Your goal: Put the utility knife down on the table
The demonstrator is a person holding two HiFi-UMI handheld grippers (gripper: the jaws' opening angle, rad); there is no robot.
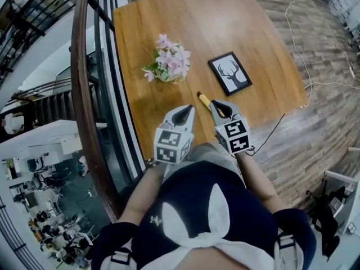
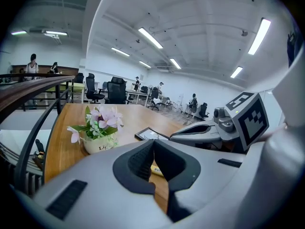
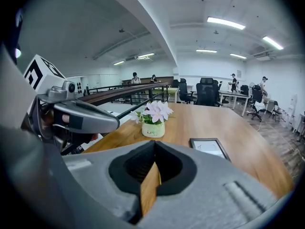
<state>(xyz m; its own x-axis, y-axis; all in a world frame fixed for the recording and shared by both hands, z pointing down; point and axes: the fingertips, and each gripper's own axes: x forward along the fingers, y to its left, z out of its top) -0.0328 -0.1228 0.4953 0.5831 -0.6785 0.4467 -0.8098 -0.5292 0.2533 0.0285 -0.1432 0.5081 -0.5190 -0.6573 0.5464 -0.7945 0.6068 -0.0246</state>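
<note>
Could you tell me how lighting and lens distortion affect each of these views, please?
Head view: even light, strong fisheye bowing the railing and table edges. Left gripper view: ceiling strip lights glare. Right gripper view: dark vignette in the corners; the flowers are sharp.

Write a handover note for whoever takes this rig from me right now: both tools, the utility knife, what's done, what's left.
Left tool: shut, empty, held over the near edge of the table.
Right tool: shut, empty, over the knife's near end.
Utility knife: lies on the table, nearer the person than the potted flowers and the framed picture.
Done: the knife is down, in neither tool.
Left: probably only drawing both tools clear.
</note>
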